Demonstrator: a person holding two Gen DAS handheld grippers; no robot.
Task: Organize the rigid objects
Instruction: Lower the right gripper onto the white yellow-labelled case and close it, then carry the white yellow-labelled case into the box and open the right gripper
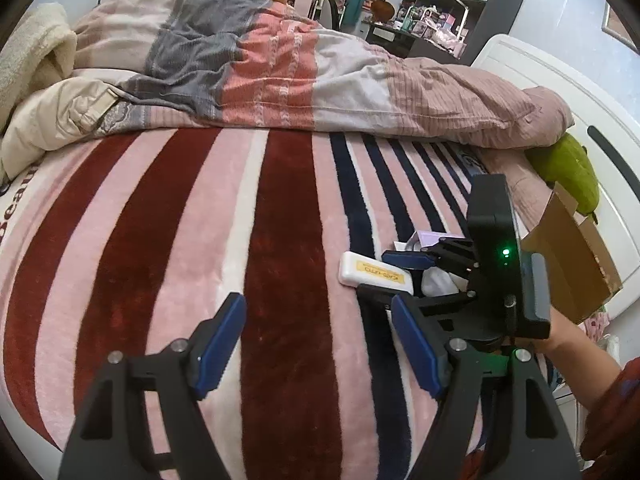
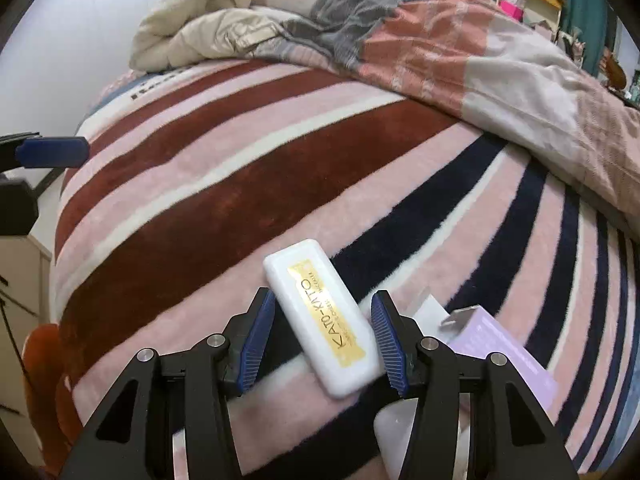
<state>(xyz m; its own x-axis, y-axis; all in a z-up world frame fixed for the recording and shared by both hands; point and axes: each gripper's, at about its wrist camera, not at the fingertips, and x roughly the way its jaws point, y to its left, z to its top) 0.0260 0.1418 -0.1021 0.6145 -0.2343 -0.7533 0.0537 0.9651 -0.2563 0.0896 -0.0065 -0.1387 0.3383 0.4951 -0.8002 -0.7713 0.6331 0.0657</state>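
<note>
Two grippers over the striped blanket (image 1: pixel 280 240), both with jaws spread. Right gripper (image 2: pixel 323 340) straddles the near end of a white case (image 2: pixel 320 316) with a gold label; the case lies flat on the blanket, angled between the blue pads (image 2: pixel 256 344). Right pad looks at or almost at the case's edge, left pad stands clear, so nothing is grasped. Lavender box (image 2: pixel 504 356) lies just right of the case, with a white object (image 2: pixel 394 432) partly hidden under the right finger. Left gripper (image 1: pixel 316 344) hangs over bare blanket to the left of the case, holding nothing. Cardboard box (image 1: pixel 572 260) sits at the bed's right edge beside a green plush (image 1: pixel 568 172). Rumpled quilt (image 1: pixel 280 72) is bunched at the far end.
</note>
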